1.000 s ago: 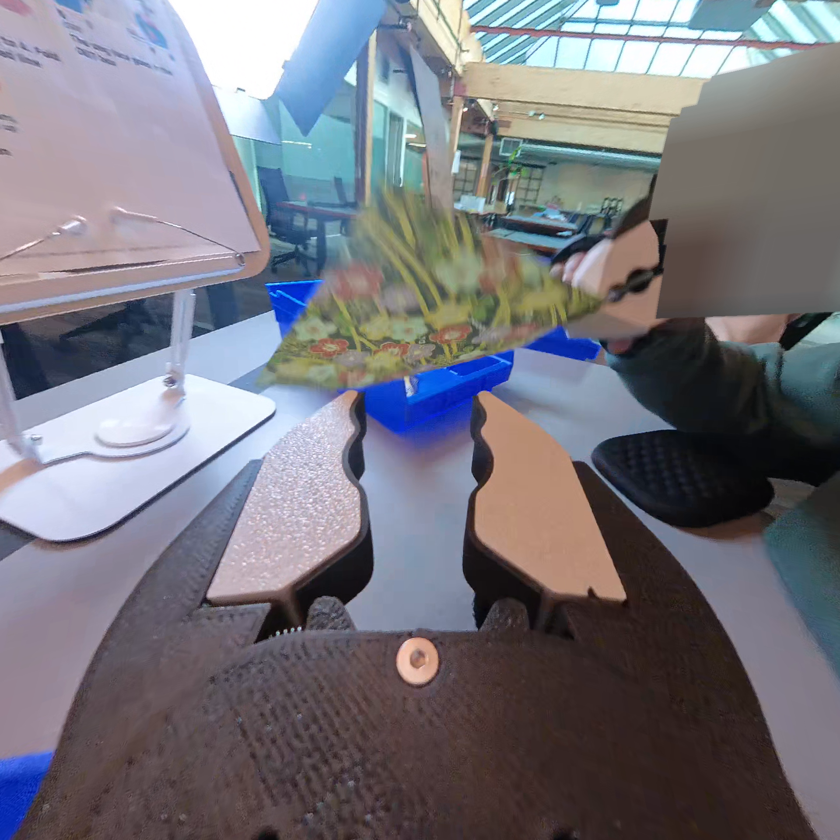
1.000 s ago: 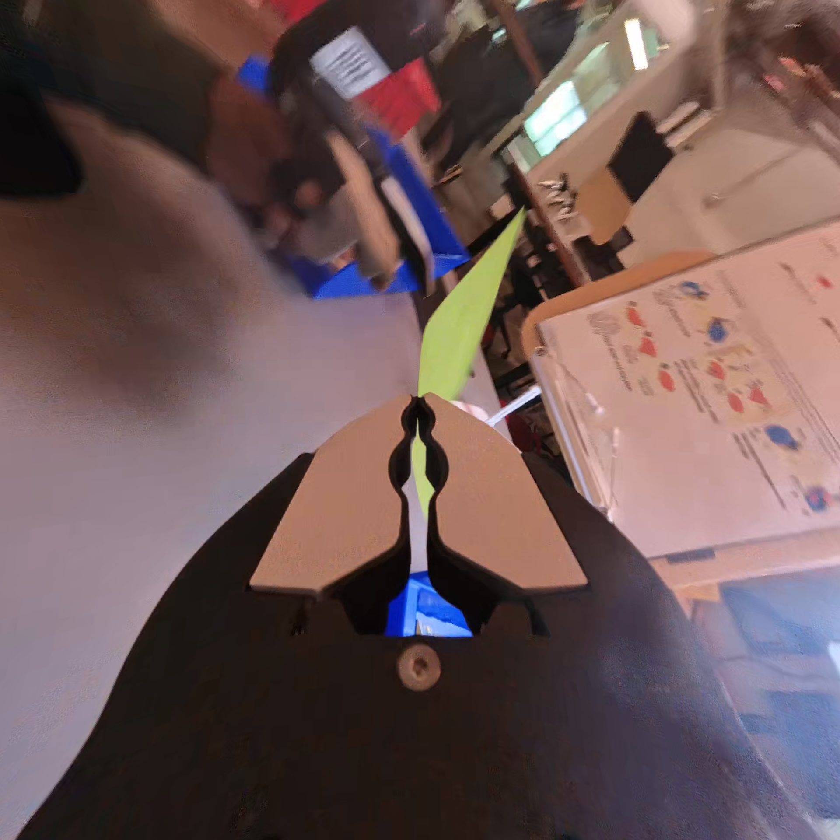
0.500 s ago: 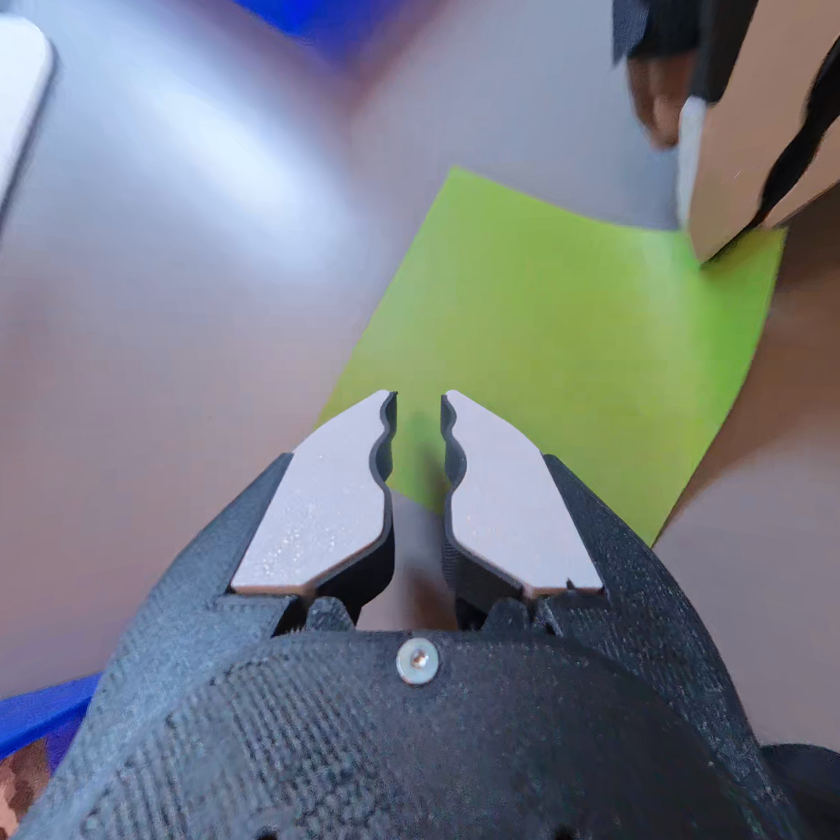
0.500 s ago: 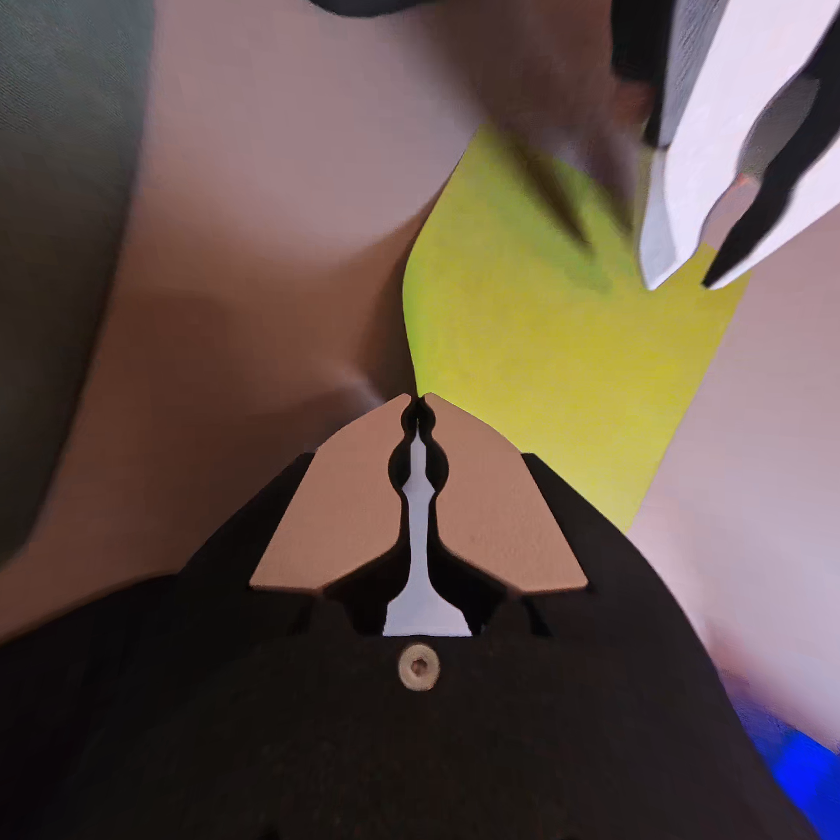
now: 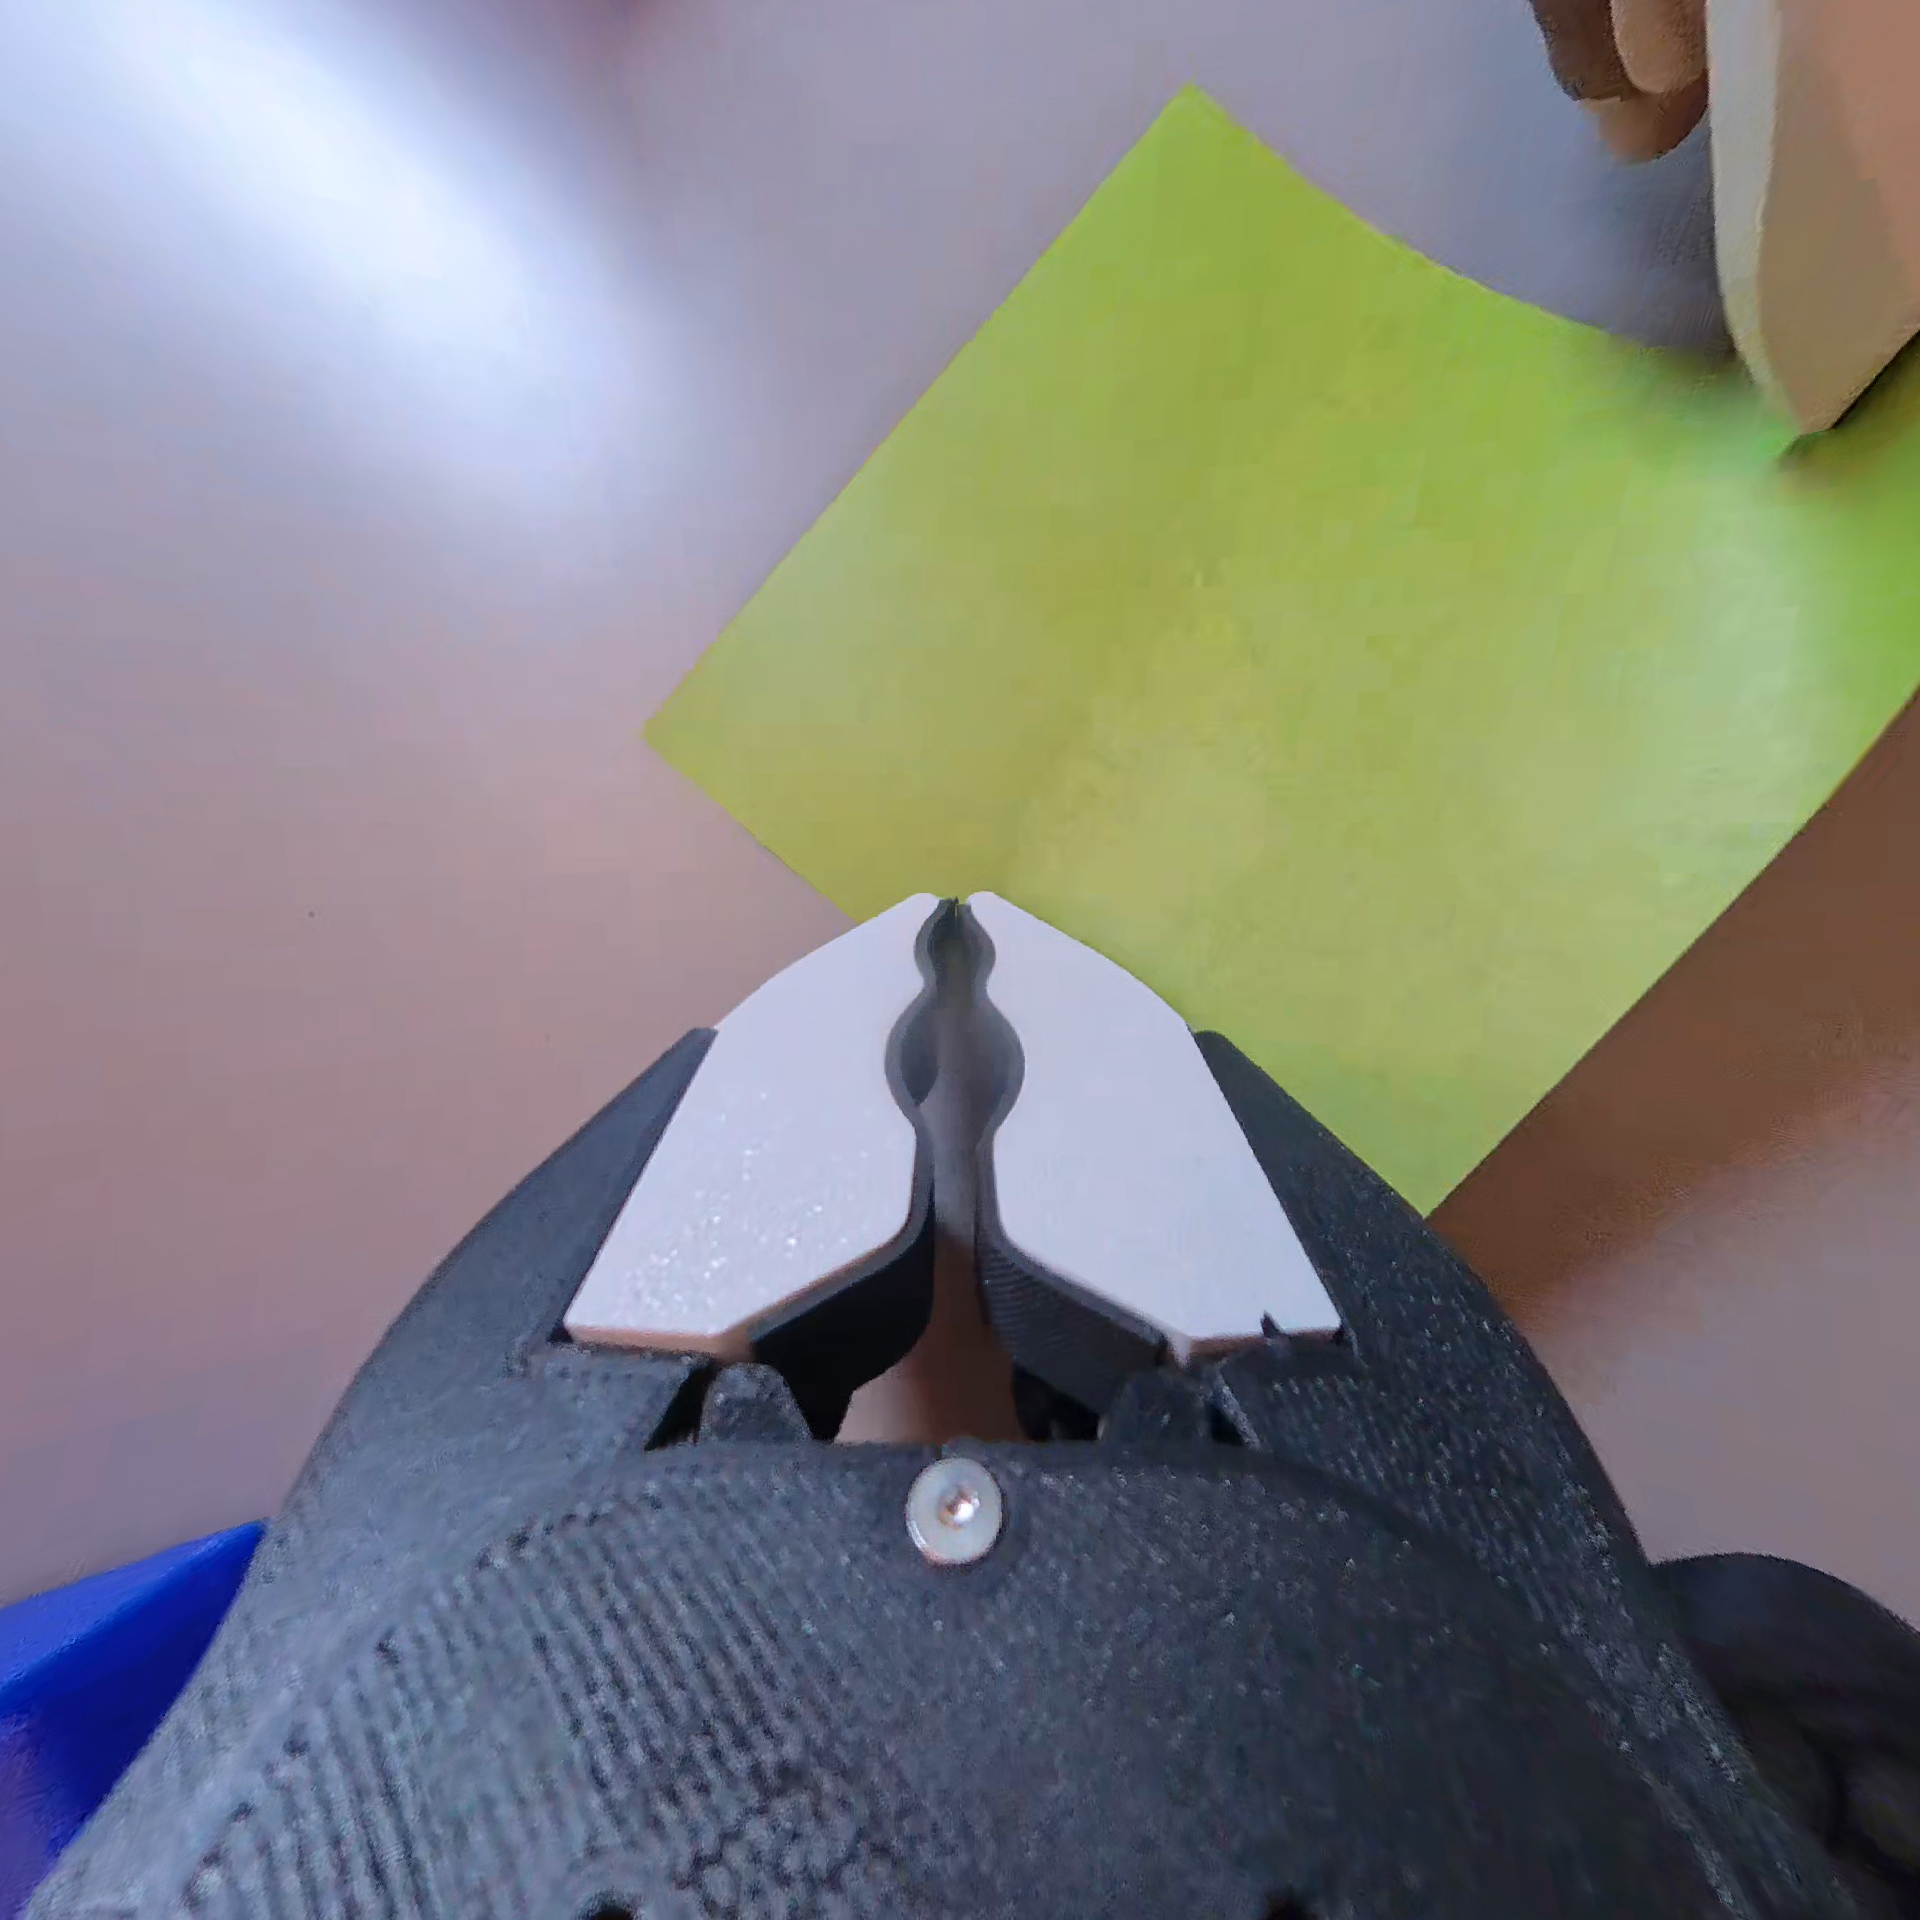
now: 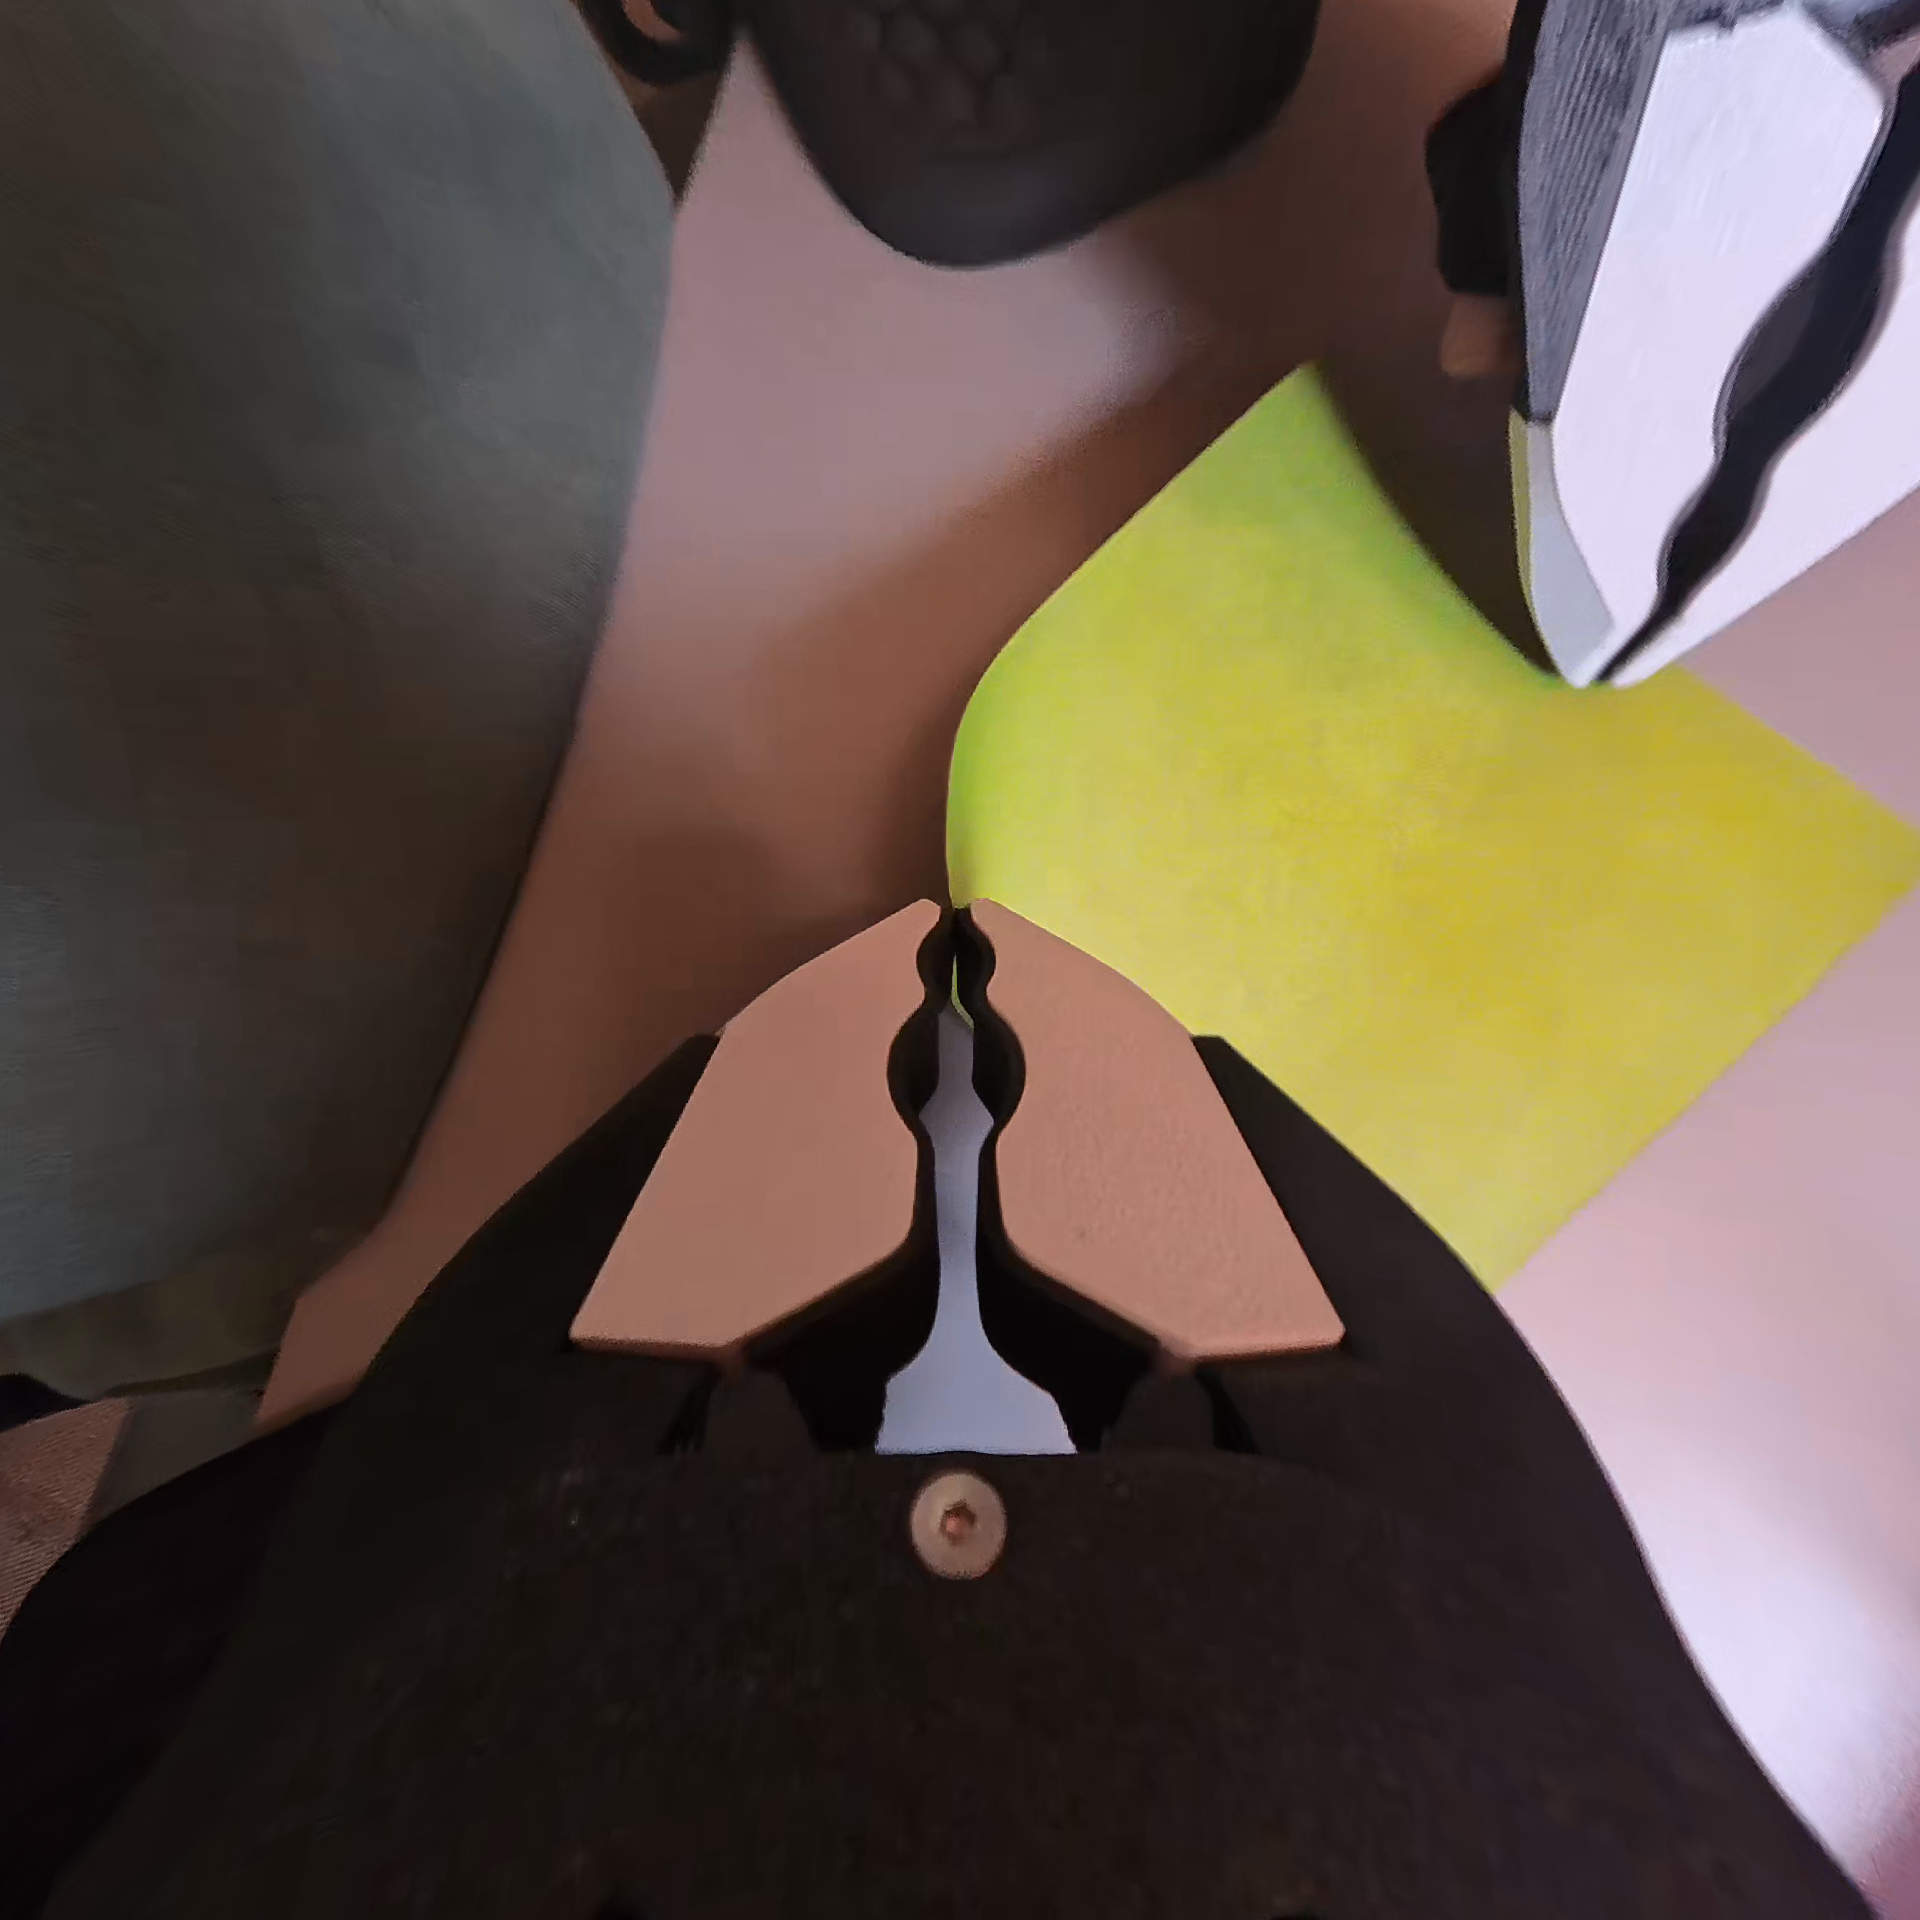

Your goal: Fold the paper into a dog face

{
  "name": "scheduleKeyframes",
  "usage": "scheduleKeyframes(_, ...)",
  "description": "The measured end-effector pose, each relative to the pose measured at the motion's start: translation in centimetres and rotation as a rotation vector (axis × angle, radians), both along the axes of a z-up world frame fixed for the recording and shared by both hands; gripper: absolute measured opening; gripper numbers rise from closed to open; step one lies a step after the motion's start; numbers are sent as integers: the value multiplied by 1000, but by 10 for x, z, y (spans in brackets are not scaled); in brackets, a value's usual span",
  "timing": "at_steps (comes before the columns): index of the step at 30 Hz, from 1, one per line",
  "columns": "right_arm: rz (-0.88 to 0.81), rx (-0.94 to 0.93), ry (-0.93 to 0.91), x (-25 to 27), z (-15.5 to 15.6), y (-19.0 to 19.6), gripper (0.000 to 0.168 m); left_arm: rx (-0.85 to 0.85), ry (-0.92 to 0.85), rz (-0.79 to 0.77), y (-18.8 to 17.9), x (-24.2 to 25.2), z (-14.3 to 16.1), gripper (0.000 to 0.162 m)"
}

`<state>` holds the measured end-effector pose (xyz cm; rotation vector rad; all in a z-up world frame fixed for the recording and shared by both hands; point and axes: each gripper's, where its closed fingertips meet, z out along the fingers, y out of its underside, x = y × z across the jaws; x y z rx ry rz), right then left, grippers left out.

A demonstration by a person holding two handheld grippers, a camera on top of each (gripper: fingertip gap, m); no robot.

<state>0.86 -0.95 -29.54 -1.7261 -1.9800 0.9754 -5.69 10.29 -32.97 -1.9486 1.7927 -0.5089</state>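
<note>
A square sheet of paper (image 5: 1299,623), lime-green side up, lies on the grey table. My left gripper (image 5: 956,904) is shut with its tips at the sheet's near edge, where a faint ridge in the paper runs up to them. In the right wrist view my right gripper (image 6: 954,916) is shut on a corner of the paper (image 6: 1351,883), which curls up into the jaws. The left gripper (image 6: 1590,665) shows there at the upper right, tips on the opposite edge. One of the right gripper's fingers (image 5: 1808,260) shows at the left wrist view's top right.
A blue bin (image 5: 94,1683) sits at the lower left of the left wrist view. A black padded rest (image 6: 1018,125) lies beyond the paper, and a grey-green sleeve (image 6: 260,623) fills the left of the right wrist view. A person's fingers (image 5: 1642,73) hold the right gripper. Some 15 centimeters of space lies between my two pairs of fingers.
The paper came down from the air and now lies on the table, green side up. My left gripper swung down over it and closed at its edge. The right gripper stays shut on its corner.
</note>
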Motion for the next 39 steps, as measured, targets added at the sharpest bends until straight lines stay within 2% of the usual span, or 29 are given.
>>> scheduleKeyframes(5, 41, -86, 114, -3, 22, -9, 0, 27, -48, -102, -15, 21, 0, 0)
scheduleKeyframes(10, -16, -77, 47, 0, 7, 3, 0, 12, -81, -195, -32, 37, 0, 0)
scheduleKeyframes(16, -167, -165, -16, 4, -7, 27, 3, 5, -104, -254, -47, 44, 1, 0)
scheduleKeyframes(20, -225, -246, -52, 9, -13, 33, 2, -2, -110, -278, -54, 47, 1, 0)
scheduleKeyframes(25, -264, -395, -8, 13, -4, 41, 2, -16, -116, -302, -60, 46, 1, 0)
scheduleKeyframes(29, -196, -531, 63, 16, 9, 35, 1, -18, -114, -314, -64, 46, 1, 0)
scheduleKeyframes(39, -191, -468, -104, 22, -18, 32, 4, -58, -109, -359, -79, 46, 0, 0)
